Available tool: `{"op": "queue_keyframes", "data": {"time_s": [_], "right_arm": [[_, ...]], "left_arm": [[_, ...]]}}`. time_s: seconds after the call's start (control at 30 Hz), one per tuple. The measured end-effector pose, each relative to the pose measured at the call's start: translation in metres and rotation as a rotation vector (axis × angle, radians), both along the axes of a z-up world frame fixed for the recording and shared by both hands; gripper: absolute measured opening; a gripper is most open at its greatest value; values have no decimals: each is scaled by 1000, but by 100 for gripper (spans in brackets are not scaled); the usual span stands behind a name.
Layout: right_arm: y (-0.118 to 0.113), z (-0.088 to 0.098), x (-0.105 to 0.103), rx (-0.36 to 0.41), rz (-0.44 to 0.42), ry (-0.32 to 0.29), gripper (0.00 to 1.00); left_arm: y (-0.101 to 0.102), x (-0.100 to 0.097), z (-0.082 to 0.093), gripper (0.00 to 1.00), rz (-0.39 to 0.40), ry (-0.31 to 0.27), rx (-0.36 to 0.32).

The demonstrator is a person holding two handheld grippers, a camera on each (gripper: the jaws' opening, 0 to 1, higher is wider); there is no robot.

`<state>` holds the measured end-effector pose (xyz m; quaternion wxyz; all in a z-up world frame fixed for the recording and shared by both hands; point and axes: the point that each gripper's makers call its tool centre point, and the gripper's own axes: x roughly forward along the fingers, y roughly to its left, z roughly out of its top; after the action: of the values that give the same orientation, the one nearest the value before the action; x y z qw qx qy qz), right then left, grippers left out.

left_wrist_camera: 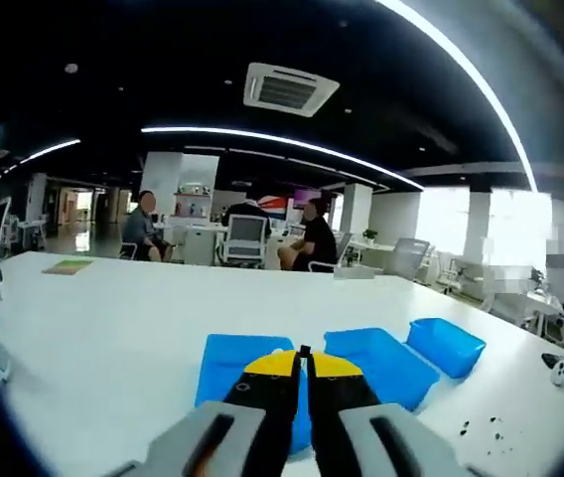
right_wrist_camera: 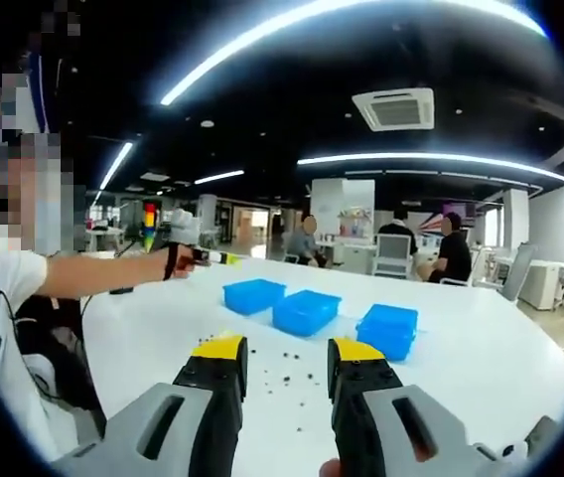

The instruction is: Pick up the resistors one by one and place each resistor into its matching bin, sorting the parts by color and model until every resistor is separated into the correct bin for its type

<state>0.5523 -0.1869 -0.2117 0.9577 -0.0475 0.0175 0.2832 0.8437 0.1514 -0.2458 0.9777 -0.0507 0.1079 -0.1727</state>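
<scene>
Three blue bins stand in a row on the white table (right_wrist_camera: 481,358): left bin (right_wrist_camera: 254,294), middle bin (right_wrist_camera: 306,310), right bin (right_wrist_camera: 388,328). Small dark resistors (right_wrist_camera: 284,364) lie scattered on the table in front of them. My right gripper (right_wrist_camera: 288,350) hovers open just short of the resistors, with nothing between its jaws. My left gripper (left_wrist_camera: 304,360) is shut, empty, and held above the near bin (left_wrist_camera: 224,360), with the other bins (left_wrist_camera: 386,360) (left_wrist_camera: 447,343) to its right. A few resistors (left_wrist_camera: 481,427) lie at the lower right. The left gripper (right_wrist_camera: 220,257) shows held in an outstretched hand.
A person's arm (right_wrist_camera: 93,273) stretches over the table's left side. A white device (left_wrist_camera: 560,373) lies near the right edge and a green book (left_wrist_camera: 69,265) at the far left. Seated people (left_wrist_camera: 312,238) and office chairs (left_wrist_camera: 245,238) are beyond the table.
</scene>
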Motion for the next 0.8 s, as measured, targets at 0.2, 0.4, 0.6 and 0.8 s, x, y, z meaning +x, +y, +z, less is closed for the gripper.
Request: {"op": "queue_keyframes", "data": {"time_s": [0.2, 0.4, 0.6, 0.8], "right_arm": [[10, 14, -2, 33, 20, -46, 34], [4, 13, -2, 17, 2, -44, 34], [7, 13, -4, 3, 9, -52, 33], [8, 16, -7, 7, 16, -60, 33]], "left_arm": [[4, 19, -4, 6, 56, 6, 12], [7, 16, 5, 10, 82, -53, 35], [9, 14, 2, 34, 74, -56, 78], [11, 2, 7, 38, 67, -57, 65]]}}
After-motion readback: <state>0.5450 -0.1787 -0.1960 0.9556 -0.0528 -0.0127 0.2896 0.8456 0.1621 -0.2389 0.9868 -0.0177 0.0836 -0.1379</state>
